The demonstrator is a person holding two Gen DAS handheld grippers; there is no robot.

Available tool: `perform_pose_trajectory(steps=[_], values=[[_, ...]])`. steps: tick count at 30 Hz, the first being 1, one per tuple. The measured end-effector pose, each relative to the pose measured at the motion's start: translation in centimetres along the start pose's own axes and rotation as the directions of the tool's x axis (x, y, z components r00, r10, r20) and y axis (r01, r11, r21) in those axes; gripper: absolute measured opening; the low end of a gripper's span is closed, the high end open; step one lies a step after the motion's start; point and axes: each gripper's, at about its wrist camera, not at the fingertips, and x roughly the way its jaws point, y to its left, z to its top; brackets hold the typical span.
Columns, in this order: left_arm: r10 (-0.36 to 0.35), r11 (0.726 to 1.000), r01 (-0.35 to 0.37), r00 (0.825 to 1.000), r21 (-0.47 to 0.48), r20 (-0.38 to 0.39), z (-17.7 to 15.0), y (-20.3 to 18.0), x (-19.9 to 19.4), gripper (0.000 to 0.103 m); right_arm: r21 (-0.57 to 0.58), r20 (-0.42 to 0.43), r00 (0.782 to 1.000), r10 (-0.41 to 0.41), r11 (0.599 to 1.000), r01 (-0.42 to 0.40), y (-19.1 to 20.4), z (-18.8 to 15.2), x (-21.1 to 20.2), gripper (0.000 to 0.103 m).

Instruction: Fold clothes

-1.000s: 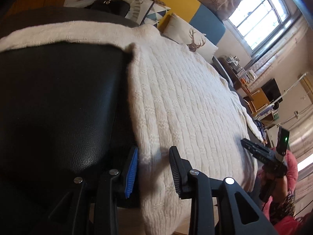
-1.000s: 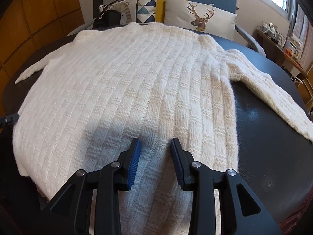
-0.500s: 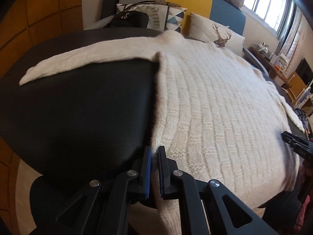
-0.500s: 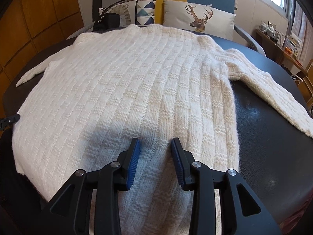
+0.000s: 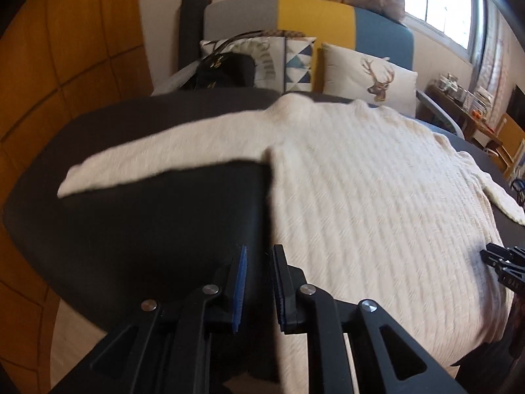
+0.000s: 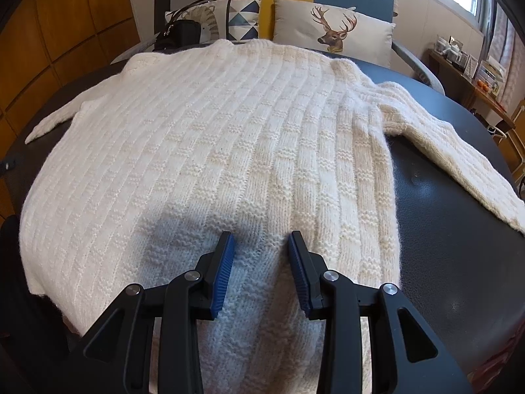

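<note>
A cream knitted sweater [image 5: 377, 197] lies flat on the round black table [image 5: 147, 223], both sleeves spread out. My left gripper [image 5: 259, 252] hovers at the sweater's left side edge near the hem. Its jaws stand a little apart and are opening, and only dark table shows in the gap. The left sleeve [image 5: 164, 154] stretches away to the left. My right gripper [image 6: 261, 239] stands open over the sweater [image 6: 246, 131] near the middle of the hem, with flat knit under the gap. In the left wrist view the right gripper [image 5: 502, 262] shows at the right edge.
A sofa behind the table [image 6: 459, 229] holds a deer cushion [image 6: 331, 26], a patterned cushion and a black handbag [image 5: 226, 70]. Wooden wall panels [image 5: 65, 49] rise on the left. A cluttered sideboard [image 6: 466, 55] stands at the right under the window.
My left gripper shut beside the sweater's side edge, then rose and tilted up while its jaws parted a little. The right gripper and the sweater have stayed as they were.
</note>
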Motion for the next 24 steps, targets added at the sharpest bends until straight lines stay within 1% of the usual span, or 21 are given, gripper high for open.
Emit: perform_pose_trajectory(steps=[4,7,11,13,14,17,18,21,23,24], values=[[-0.015,0.998,0.015,1.0,0.054,0.0,1.7,-3.2,1.6,0.015,0.0,-0.004,1.0,0.003,1.0,-0.003,0.0,0.1,0.0,0.038],[-0.02,0.997,0.022,1.0,0.08,-0.023,2.8,-5.6,3.5,0.015,0.007,0.005,1.0,0.003,1.0,-0.003,0.0,0.0,0.0,0.038],[-0.014,0.993,0.021,0.998,0.116,-0.06,3.3,-8.1,5.7,0.015,0.011,0.016,1.0,0.001,1.0,-0.001,0.0,-0.1,0.0,0.039],[-0.006,0.992,0.017,0.996,0.122,-0.09,3.1,-8.8,7.0,0.015,0.011,0.017,1.0,0.004,1.0,-0.005,0.0,-0.1,0.0,0.039],[0.001,0.992,0.01,0.996,0.123,-0.091,2.9,-9.0,7.3,0.015,0.008,0.012,1.0,0.006,1.0,-0.007,0.0,0.0,0.0,0.039],[0.015,0.991,-0.007,0.998,0.131,-0.06,2.3,-9.2,7.4,0.018,-0.003,-0.018,1.0,0.011,1.0,-0.011,-0.1,0.6,0.1,0.039],[0.016,0.99,-0.009,0.999,0.14,-0.049,2.0,-9.3,7.4,0.018,-0.009,-0.014,1.0,0.01,1.0,-0.011,0.0,0.9,-0.1,0.039],[0.014,0.984,-0.015,1.0,0.179,0.006,1.0,-9.4,7.2,0.019,-0.027,0.038,0.999,-0.009,1.0,0.01,0.3,2.3,-0.6,0.039],[0.015,0.98,-0.024,0.999,0.196,0.048,0.4,-9.5,7.0,0.019,-0.02,0.075,0.997,-0.025,0.999,0.027,0.2,3.6,-0.3,0.039],[0.017,0.979,-0.03,0.998,0.203,0.066,0.1,-9.5,6.9,0.019,-0.01,0.077,0.997,-0.032,0.999,0.033,0.1,4.1,0.2,0.04]])
